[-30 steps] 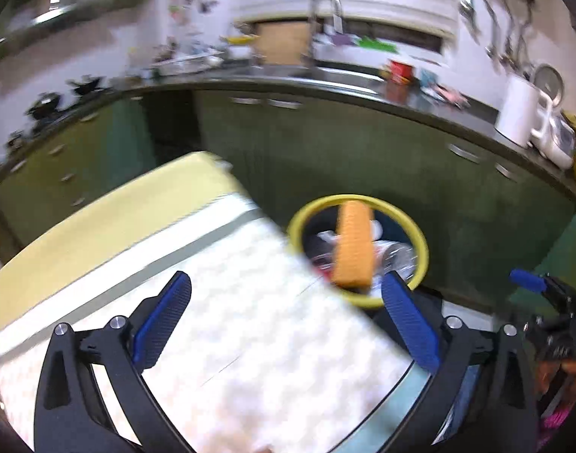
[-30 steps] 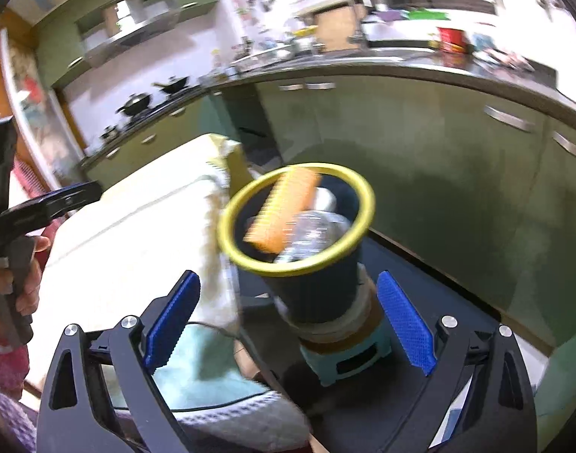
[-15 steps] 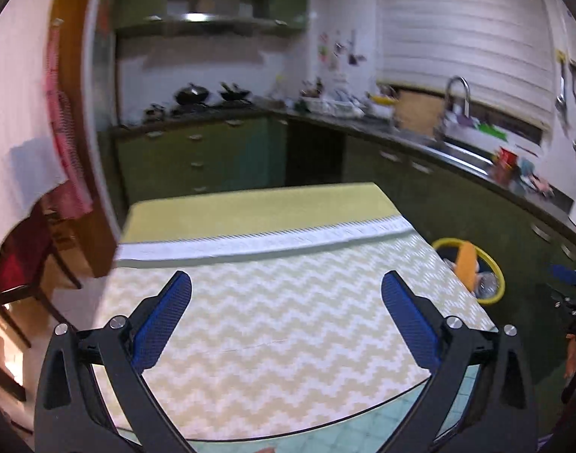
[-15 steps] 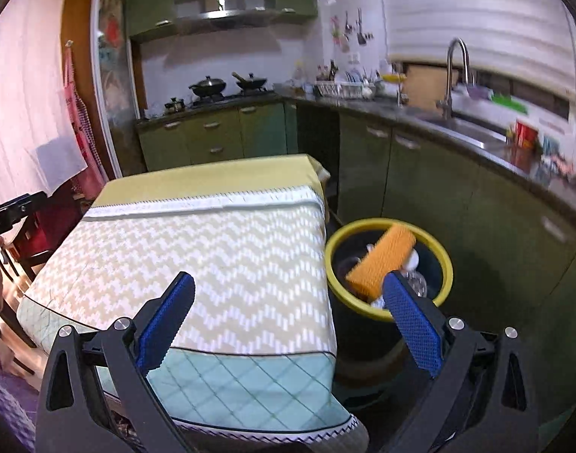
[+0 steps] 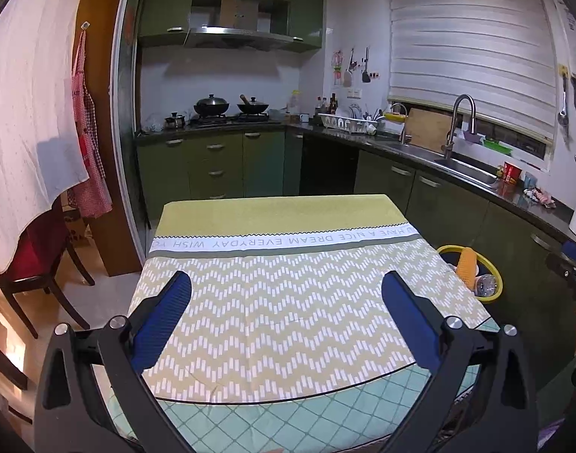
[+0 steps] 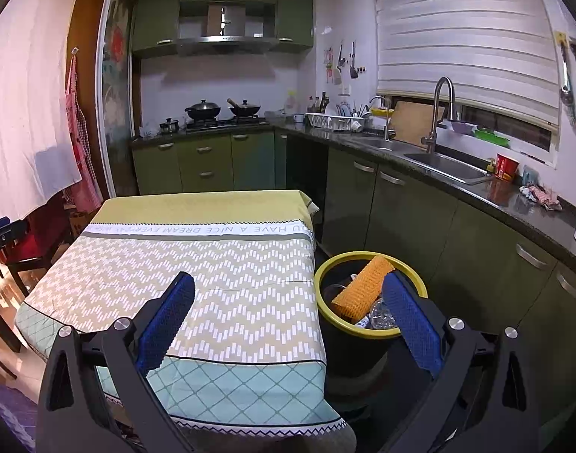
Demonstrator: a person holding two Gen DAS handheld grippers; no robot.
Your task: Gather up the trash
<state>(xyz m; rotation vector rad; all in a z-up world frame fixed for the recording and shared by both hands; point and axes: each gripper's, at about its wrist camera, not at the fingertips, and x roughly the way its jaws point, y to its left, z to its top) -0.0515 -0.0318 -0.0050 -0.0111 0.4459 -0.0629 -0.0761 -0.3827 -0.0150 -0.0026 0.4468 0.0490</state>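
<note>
gaping blue-padded right tool (image 6: 288, 311), ribbed orange sponge (image 6: 361, 288), round yellow-rimmed bin (image 6: 327, 268)

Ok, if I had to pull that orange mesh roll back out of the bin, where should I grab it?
Grip the orange mesh roll by its raised upper end, coming from above. It leans tilted against the yellow rim of the bin, so that end sticks up while the lower end sits among other trash.

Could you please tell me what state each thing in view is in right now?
Left gripper: open, holding nothing, above the table.
Right gripper: open, holding nothing.
Yellow-rimmed black trash bin: upright beside the table, uncovered, holding trash.
Orange textured sponge-like piece: leaning inside the bin, tilted.
Clear crumpled plastic bottle: lying in the bin.
Zigzag-patterned tablecloth: spread flat, nothing on it.
Steel sink faucet: no water seen running.
</note>
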